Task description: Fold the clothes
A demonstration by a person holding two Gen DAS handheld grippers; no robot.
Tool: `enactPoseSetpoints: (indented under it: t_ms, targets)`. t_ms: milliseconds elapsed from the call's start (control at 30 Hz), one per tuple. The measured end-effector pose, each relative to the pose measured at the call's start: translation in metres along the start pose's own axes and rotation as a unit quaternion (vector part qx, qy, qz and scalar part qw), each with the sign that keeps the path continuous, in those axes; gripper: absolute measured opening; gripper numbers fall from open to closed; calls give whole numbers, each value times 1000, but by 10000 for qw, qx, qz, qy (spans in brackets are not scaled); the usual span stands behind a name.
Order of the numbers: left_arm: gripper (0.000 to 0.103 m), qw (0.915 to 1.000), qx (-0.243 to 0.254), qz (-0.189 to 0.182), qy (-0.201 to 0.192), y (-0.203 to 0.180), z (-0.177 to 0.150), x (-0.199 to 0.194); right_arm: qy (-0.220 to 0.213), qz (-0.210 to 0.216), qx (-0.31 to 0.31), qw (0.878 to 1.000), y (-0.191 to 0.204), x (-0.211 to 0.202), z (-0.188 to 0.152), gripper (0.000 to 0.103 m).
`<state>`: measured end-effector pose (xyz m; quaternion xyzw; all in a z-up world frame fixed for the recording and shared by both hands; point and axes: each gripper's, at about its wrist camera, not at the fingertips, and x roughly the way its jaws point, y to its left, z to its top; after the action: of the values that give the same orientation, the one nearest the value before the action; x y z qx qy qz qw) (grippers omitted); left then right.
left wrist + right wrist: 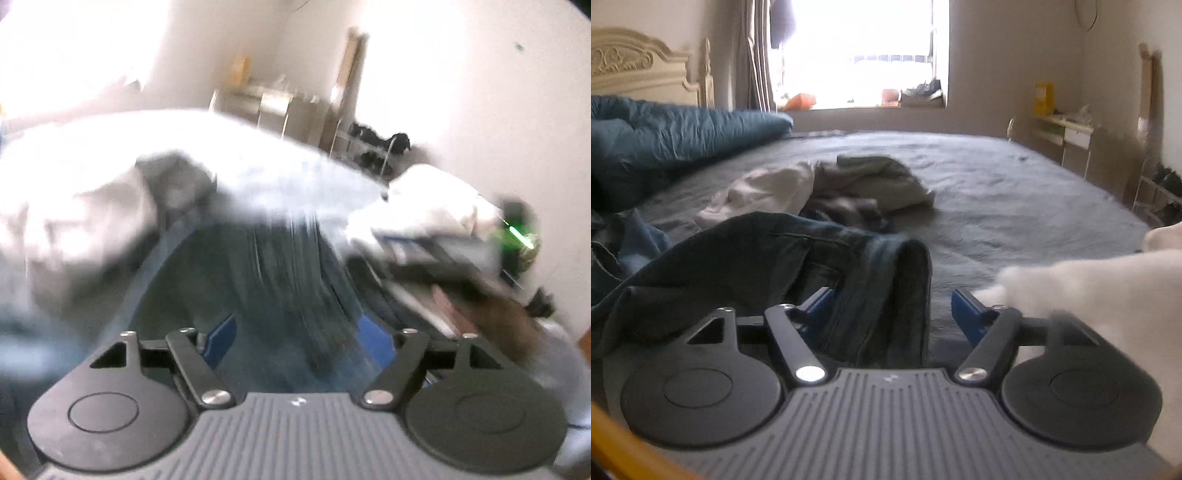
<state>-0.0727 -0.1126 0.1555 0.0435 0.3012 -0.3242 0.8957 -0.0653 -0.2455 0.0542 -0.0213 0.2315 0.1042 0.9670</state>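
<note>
The dark denim jeans [768, 254] lie crumpled on the bed at its near edge, one thick folded part draped between the spread fingers of the right gripper [890, 314], whose pads stand off the cloth, so it is released, not pinched. Denim like this is likely heavy and fairly stiff, holding creases and not slipping; the waistband or a hem should make the firmest hold. In the blurred left wrist view the left gripper [295, 339] also stands wide apart over dark cloth, gripping nothing. Beyond the jeans lies a heap of pale and grey garments [827, 188] on the grey bedsheet [1015, 192], with a blue duvet [676, 129], a carved headboard [635, 66] and a bright window [864, 51].
</note>
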Motion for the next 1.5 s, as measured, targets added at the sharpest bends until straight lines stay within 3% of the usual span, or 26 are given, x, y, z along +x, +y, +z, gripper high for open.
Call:
enactPoseSetpoints:
  t_ms: [100, 200, 300, 333, 433, 533, 567, 633, 667, 700, 867, 967, 1067, 1333, 1400, 1467, 1500]
  targets:
    - [90, 9994, 207, 47, 259, -2, 37, 53, -24, 6, 257, 9997, -2, -32, -22, 79]
    - [88, 9988, 44, -51, 492, 1, 57, 98, 121, 103, 598, 9981, 2, -65, -55, 80]
    - [89, 9978, 215, 144, 606, -17, 73, 141, 355, 158, 1002, 9942, 9, -88, -83, 80]
    - [89, 9962, 450, 370, 654, -26, 78, 155, 461, 184, 1146, 9922, 11, -93, -92, 80]
    - [89, 9794, 1501, 1060, 840, -50, 84, 179, 784, 377, 1574, 9837, 12, -101, -117, 80]
    - [86, 9615, 2027, 1393, 1223, -61, 88, 201, 837, 487, 1671, 9812, 14, -101, -133, 80]
    - [81, 9589, 2080, 1428, 1295, -63, 90, 208, 817, 441, 1714, 9808, 13, -100, -137, 80]
    - [40, 9473, 2264, 1607, 1598, -66, 89, 224, 746, 309, 1772, 9809, 9, -98, -142, 79]
    - [6, 9410, 2348, 1778, 1669, -67, 86, 227, 628, 229, 1750, 9823, 8, -99, -143, 79]
    - [4, 9342, 2430, 1948, 1739, -68, 84, 230, 477, 174, 1676, 9846, 7, -104, -145, 79]
    - [4, 9314, 2643, 2287, 1018, -76, 83, 196, -65, 530, 853, 9949, 22, -119, -140, 79]
    - [4, 9401, 2505, 2275, 420, -82, 88, 154, -68, 735, 613, 9954, 32, -112, -137, 79]
    - [4, 9482, 2270, 2220, -102, -83, 87, 107, -103, 682, 626, 9957, 35, -100, -137, 79]
    - [4, 9317, 2153, 2577, -1387, -81, 85, -4, 223, 708, 512, 9959, 39, -88, -142, 73]
    - [4, 9298, 1985, 2587, -1707, -82, 88, -34, 217, 620, 590, 9961, 37, -87, -141, 64]
    - [4, 9208, 1967, 2699, -2017, -86, 90, -63, 46, 316, 703, 9970, 37, -90, -137, 36]
    - [4, 9129, 2017, 2811, -2167, -89, 90, -76, -47, 147, 852, 9962, 36, -91, -132, 27]
